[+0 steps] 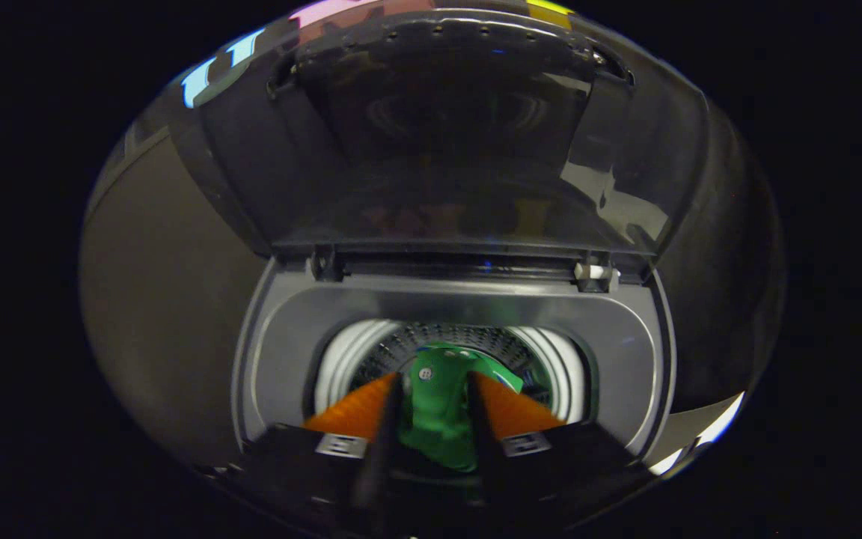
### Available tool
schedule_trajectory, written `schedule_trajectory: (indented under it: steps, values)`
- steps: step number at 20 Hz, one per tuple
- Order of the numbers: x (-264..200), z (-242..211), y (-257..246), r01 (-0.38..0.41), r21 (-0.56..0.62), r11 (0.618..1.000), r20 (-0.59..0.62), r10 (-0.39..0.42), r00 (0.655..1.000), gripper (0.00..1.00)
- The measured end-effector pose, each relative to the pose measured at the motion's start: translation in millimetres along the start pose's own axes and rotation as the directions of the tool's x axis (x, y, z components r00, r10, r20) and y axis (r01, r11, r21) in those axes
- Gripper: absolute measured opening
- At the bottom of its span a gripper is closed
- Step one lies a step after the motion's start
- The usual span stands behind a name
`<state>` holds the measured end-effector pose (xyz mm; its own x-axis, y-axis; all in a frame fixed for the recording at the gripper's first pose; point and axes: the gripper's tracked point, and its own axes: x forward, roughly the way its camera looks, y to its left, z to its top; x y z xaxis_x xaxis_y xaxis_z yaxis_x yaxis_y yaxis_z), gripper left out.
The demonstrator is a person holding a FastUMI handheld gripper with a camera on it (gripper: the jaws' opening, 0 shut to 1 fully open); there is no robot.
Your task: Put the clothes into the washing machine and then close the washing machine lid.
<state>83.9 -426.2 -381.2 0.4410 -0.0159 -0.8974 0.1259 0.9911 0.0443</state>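
Observation:
A top-loading washing machine [446,299] stands open below me, its dark glossy lid [438,142] raised upright behind the opening. A green garment [437,404] with a small round button hangs between my fingers over the perforated drum [393,352]. My gripper [435,393] is shut on this garment, with both fingers pressing its sides. The cloth's lower end bunches close to the camera, and its upper end reaches out over the drum's mouth.
A grey plastic rim [281,352] frames the round drum opening. Two hinges [594,275] join the lid to the back of the machine. The dark booth wall [169,299] surrounds the machine on both sides.

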Motion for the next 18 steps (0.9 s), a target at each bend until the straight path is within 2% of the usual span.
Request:
schedule_trajectory:
  steps: [3, 6, 9, 12, 18]
  values:
    - [-11.3, 17.5, 5.6, -0.004, 0.007, 1.000, 0.085, 0.003, 0.996, 1.00]
    - [-25.0, 10.8, 8.4, 0.002, -0.059, 0.998, 0.097, 0.004, 0.995, 1.00]
    - [-39.6, 8.0, 20.1, -0.034, -0.052, 0.998, 0.069, 0.038, 0.997, 1.00]
    - [-74.5, 40.8, 27.4, -0.064, -0.038, 0.997, 0.135, 0.069, 0.989, 1.00]
    - [-114.8, 106.9, 22.4, -0.099, 0.095, 0.991, 0.214, 0.077, 0.974, 0.99]
